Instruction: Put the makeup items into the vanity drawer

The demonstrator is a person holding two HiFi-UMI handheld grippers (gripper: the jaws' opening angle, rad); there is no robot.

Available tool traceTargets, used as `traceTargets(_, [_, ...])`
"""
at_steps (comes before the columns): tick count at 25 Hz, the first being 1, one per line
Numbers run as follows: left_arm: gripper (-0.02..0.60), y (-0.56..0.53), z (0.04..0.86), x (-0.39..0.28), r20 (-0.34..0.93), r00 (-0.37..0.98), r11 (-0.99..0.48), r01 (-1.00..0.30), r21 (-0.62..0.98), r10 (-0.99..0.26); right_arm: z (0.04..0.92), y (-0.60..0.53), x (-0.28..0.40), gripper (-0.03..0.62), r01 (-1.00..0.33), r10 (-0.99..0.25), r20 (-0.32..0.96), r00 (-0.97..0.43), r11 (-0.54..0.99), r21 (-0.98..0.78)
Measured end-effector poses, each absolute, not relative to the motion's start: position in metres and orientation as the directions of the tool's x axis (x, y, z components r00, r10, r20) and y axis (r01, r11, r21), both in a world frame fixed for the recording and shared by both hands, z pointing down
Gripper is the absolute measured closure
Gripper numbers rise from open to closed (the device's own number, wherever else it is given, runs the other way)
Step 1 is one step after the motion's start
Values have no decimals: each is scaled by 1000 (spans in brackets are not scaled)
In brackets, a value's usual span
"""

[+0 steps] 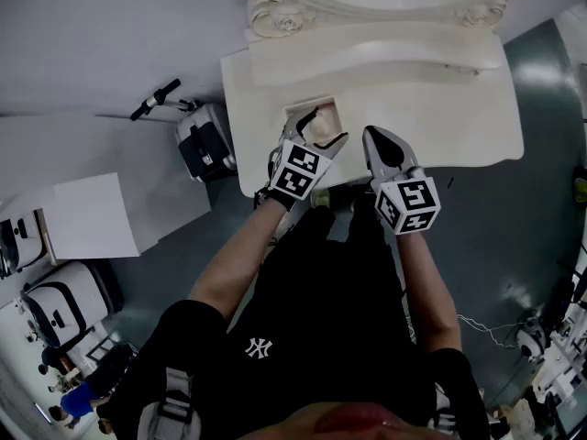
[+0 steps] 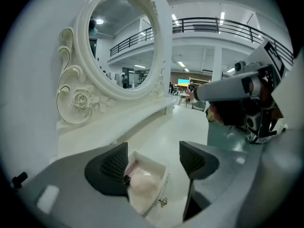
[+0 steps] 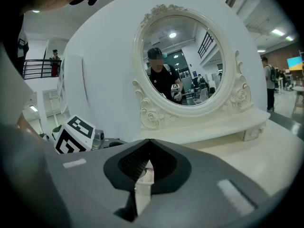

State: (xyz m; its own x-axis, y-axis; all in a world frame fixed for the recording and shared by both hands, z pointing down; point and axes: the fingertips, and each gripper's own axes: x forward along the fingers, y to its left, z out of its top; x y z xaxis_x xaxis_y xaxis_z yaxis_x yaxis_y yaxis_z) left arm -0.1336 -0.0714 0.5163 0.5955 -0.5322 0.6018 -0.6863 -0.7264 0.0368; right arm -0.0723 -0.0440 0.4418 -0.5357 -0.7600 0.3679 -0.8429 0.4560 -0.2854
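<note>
A small white drawer (image 1: 328, 106) stands open in the top of the white vanity (image 1: 449, 117). In the left gripper view the drawer (image 2: 159, 167) holds a soft pink makeup item (image 2: 142, 180). My left gripper (image 1: 319, 128) hovers just above the drawer, open, with the drawer showing between its jaws (image 2: 154, 161). My right gripper (image 1: 374, 141) is over the vanity's front edge, to the right of the drawer. It is shut (image 3: 145, 167) on a slim pale item (image 3: 141, 190) with a pinkish tip, mostly hidden by the pads.
An oval mirror (image 3: 185, 61) in a carved frame rises behind a raised shelf (image 1: 385, 58) at the back of the vanity. On the floor to the left are a black-and-white case (image 1: 206, 145) and a white board (image 1: 87, 214).
</note>
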Motion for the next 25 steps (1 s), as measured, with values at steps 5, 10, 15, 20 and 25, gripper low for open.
traceTargets(5, [280, -70, 485, -118, 543, 648, -725, -681, 99, -534, 432, -47, -67, 572, -849, -774, 354, -525, 446, -284])
traceTargets(10, [355, -70, 452, -107, 489, 681, -713, -683, 157, -544, 420, -51, -59, 572, -857, -792, 335, -510, 434, -278])
traceTargets(15, [453, -72, 420, -96, 428, 708, -705, -680, 200, -561, 402, -57, -48, 572, -868, -816, 309, -489, 419, -268])
traceTargets(20, [533, -72, 390, -87, 377, 728, -712, -669, 211, -573, 381, -63, -39, 572, -877, -837, 280, -469, 406, -257])
traceTargets(25, [581, -74, 364, -78, 332, 745, -727, -656, 203, -578, 364, -69, -31, 572, -884, -853, 257, -455, 397, -248])
